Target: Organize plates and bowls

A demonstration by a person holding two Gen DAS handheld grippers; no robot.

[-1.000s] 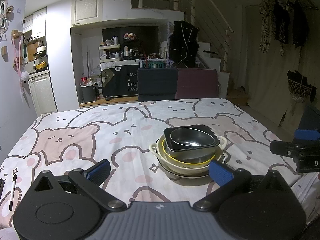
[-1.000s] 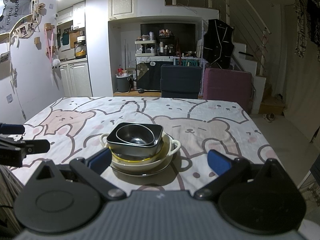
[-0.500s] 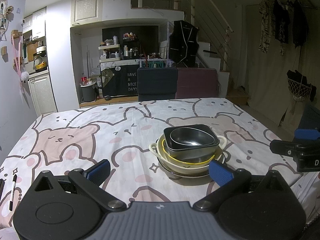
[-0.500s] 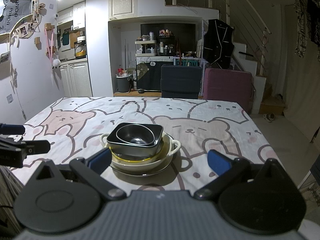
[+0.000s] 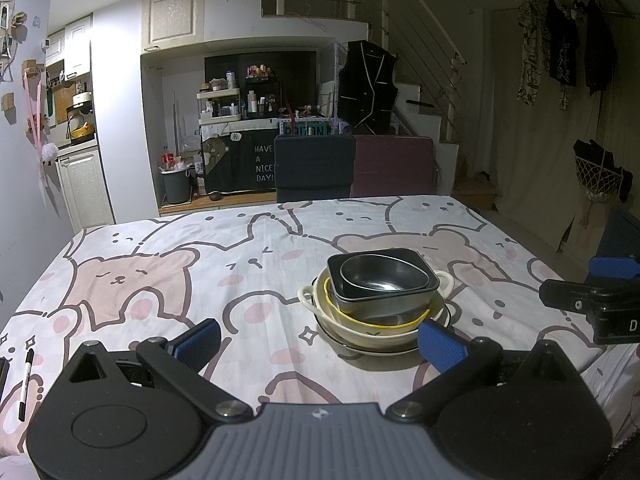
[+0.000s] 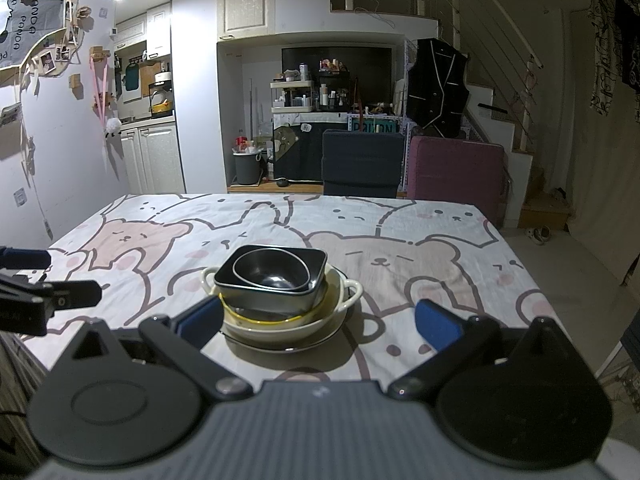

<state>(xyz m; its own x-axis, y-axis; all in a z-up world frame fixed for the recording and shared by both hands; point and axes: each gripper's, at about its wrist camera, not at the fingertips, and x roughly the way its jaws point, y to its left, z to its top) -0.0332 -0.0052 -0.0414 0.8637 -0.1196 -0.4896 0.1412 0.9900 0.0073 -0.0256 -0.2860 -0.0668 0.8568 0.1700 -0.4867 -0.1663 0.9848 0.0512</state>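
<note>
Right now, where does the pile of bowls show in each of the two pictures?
Left wrist view: the bowl pile sits right of centre, near the right blue pad.
Right wrist view: the bowl pile sits left of centre, near the left blue pad.
Shared landmark: the dark chair behind the table.

Both wrist cameras are facing across the table (image 5: 256, 248) from its near edge, sharing the stacked dishes (image 5: 380, 300).
</note>
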